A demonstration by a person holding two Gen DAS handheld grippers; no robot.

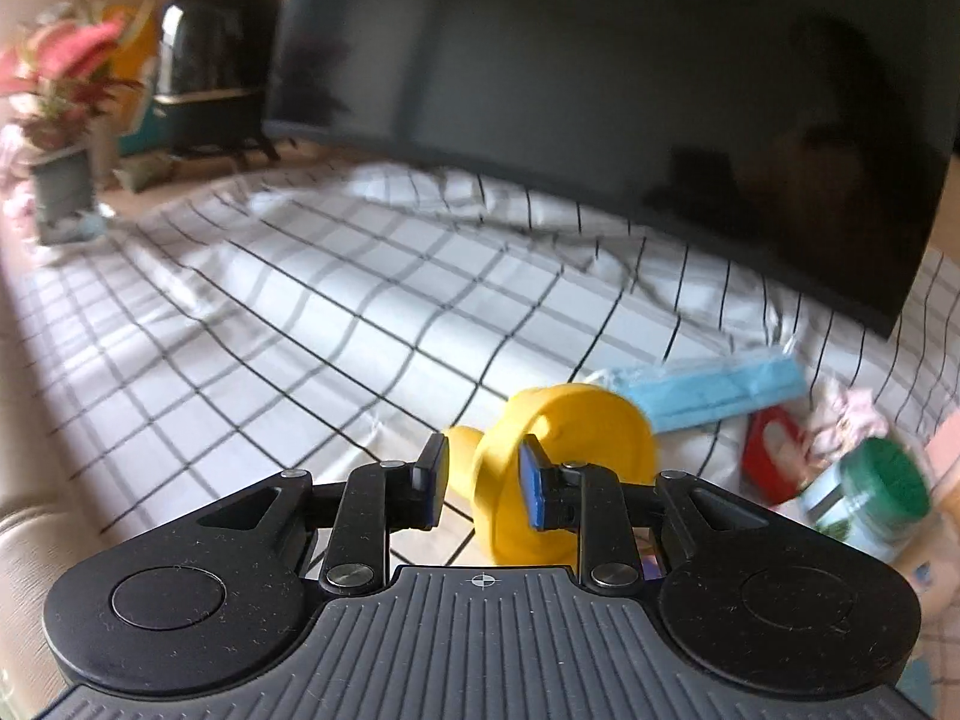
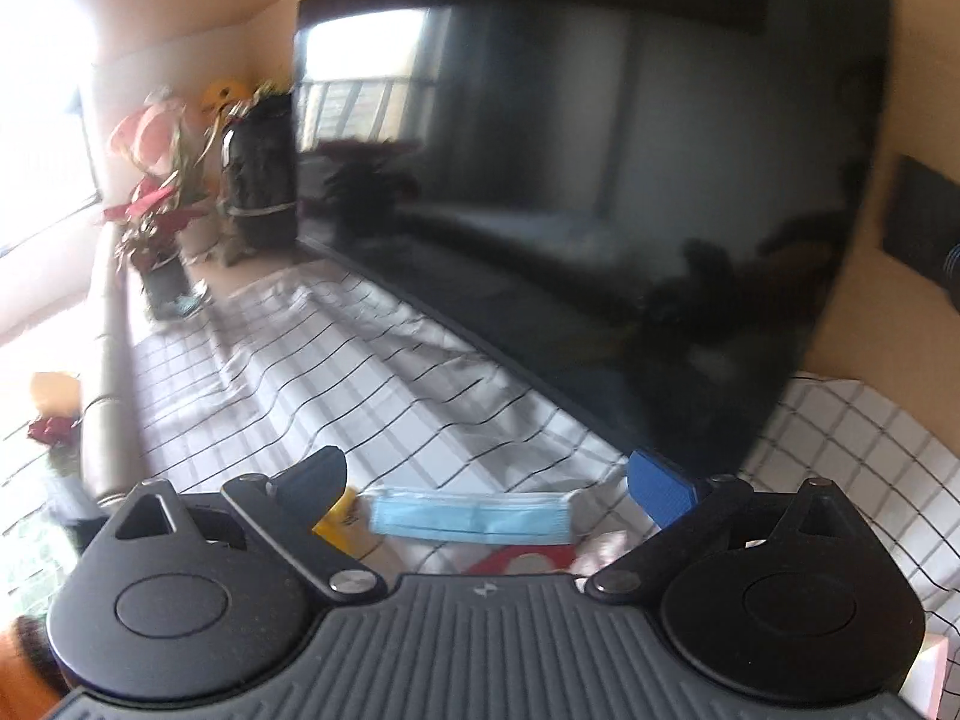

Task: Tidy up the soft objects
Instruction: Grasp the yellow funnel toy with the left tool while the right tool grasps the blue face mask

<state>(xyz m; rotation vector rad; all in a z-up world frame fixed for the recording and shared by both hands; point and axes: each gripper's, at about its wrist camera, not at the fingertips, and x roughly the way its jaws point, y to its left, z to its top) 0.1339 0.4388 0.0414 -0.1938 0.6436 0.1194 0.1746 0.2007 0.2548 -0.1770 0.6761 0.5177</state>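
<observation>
no legible text, yellow packet point(image 2: 339, 517) print too blurred

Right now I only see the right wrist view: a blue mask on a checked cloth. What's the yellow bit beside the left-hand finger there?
Observer: It's a rounded yellow object, right at the fingertips of the left gripper. I can't tell whether it is gripped.
Operator: Is anything else lying nearby that I miss?
Observer: Yes, a green-lidded jar lies tipped beside a red packet.
</observation>
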